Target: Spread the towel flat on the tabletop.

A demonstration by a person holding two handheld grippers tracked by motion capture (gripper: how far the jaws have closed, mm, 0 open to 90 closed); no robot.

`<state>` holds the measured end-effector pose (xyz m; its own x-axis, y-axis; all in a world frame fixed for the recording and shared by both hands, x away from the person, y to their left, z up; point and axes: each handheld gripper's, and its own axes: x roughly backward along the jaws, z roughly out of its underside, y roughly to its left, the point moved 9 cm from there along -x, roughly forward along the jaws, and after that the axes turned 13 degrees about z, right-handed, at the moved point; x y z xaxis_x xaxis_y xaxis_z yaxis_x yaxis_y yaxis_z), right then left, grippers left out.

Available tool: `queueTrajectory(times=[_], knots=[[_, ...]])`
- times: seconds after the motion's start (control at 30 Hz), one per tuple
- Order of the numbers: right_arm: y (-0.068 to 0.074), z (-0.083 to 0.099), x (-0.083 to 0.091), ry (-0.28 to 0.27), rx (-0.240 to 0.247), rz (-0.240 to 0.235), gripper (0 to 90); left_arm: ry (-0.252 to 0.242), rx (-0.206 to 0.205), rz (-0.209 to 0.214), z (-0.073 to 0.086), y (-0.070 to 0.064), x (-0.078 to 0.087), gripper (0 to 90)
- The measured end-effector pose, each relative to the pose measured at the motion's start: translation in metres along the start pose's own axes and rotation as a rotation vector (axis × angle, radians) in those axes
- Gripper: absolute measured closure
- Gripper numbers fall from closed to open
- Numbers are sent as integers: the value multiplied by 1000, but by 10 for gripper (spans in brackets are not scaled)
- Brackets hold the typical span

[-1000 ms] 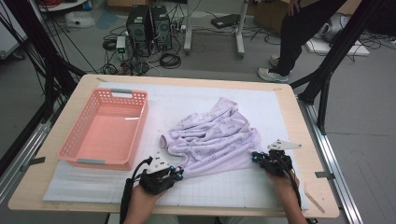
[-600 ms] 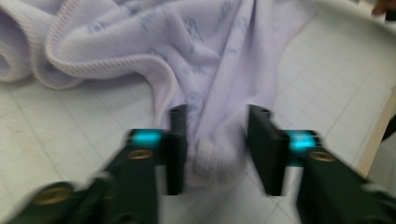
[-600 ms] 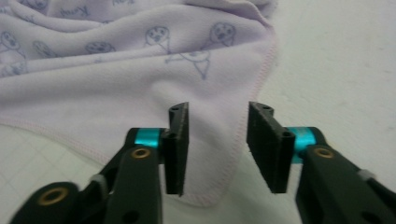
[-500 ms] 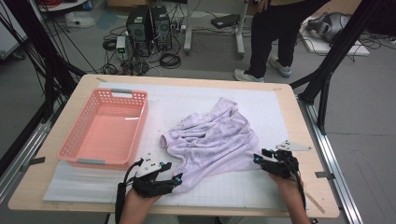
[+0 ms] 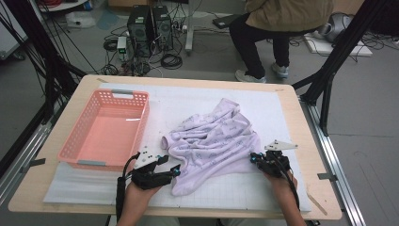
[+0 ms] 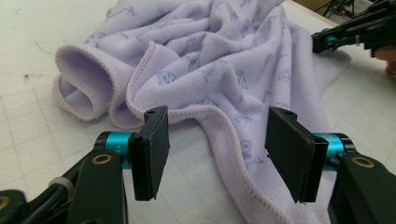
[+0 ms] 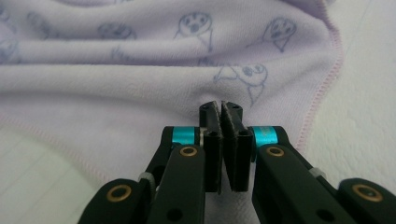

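A crumpled lilac towel [image 5: 214, 141] with small printed faces lies mid-table on the white mat. My left gripper [image 5: 175, 172] is at the towel's near left corner. It stands open, and the hemmed edge of the towel [image 6: 210, 79] runs across between its jaws [image 6: 218, 122]. My right gripper [image 5: 254, 159] is at the towel's right edge, shut on a small pinch of the towel [image 7: 140, 79] at its jaw tips [image 7: 221, 108]. Across the cloth in the left gripper view, the right gripper [image 6: 322, 41] touches the towel's far side.
A pink plastic basket [image 5: 75, 137] with nothing in it stands at the left of the table. A person [image 5: 282, 28] is just beyond the far edge, near computer towers [image 5: 150, 28] and cables. Black frame posts [image 5: 329, 80] stand at the right.
Both grippers drew back a little, then came in to the towel again. The person behind the table has stepped left to stand at its far edge.
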<state>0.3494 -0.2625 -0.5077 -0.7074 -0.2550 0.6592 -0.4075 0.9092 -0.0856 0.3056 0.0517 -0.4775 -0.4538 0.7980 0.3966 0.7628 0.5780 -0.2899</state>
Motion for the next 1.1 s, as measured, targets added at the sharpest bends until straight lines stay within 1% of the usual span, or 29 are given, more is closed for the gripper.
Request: queueTrajectory(times=[0.1, 0.23, 0.3, 0.33, 0.43, 0.47, 0.5, 0.53, 0.6, 0.67, 0.7, 0.73, 0.77, 0.87, 0.97, 1.0, 1.03, 1.07, 1.1], knots=[[-2, 10, 13, 30, 37, -5, 877, 2, -1, 3, 1, -1, -1, 404], [-7, 29, 36, 52, 48, -29, 877, 2, -1, -2, 1, 0, -1, 406], [-9, 40, 48, 63, 44, -42, 878, 1, 0, -4, 1, 1, -1, 407], [-11, 45, 54, 63, 51, -45, 878, 1, 1, -7, 1, 2, 0, 407], [-16, 57, 67, 76, 31, -55, 876, -3, 1, -7, 1, 2, -1, 406], [-16, 59, 70, 81, 21, -65, 864, -4, 2, -6, 0, 2, -1, 407], [-17, 58, 71, 70, 14, -71, 836, -1, 2, -3, 0, 2, -2, 407], [-17, 56, 72, 47, 4, -80, 787, 0, -1, -5, 0, 2, -2, 406], [-19, 46, 72, -1, -18, -70, 671, 1, -2, -2, 1, 0, -4, 406], [-20, 35, 69, -47, -37, -58, 608, 1, -3, 3, 1, 0, -5, 405], [-22, 30, 67, -65, -43, -44, 575, 0, -4, 2, 1, 0, -5, 405], [-24, 26, 63, -77, -53, -27, 548, 3, -4, 3, 1, 0, -5, 405], [-26, 20, 57, -85, -67, -12, 543, 4, -3, 4, 1, 0, -6, 405], [-28, 9, 41, -78, -74, 8, 497, 6, -4, 5, 1, -1, -6, 405], [-26, -5, 19, -72, -80, 24, 472, 7, -3, 6, 2, -1, -6, 405], [-23, -9, 11, -61, -83, 18, 472, 6, -2, 5, 2, -1, -6, 405], [-19, -12, 3, -50, -73, 9, 472, 6, -2, 6, 2, -1, -6, 406], [-15, -14, -5, -42, -54, 7, 476, 5, -1, 7, 2, -1, -6, 405], [-11, -16, -12, -21, -29, 7, 491, 6, -3, 5, 2, 0, -6, 405]])
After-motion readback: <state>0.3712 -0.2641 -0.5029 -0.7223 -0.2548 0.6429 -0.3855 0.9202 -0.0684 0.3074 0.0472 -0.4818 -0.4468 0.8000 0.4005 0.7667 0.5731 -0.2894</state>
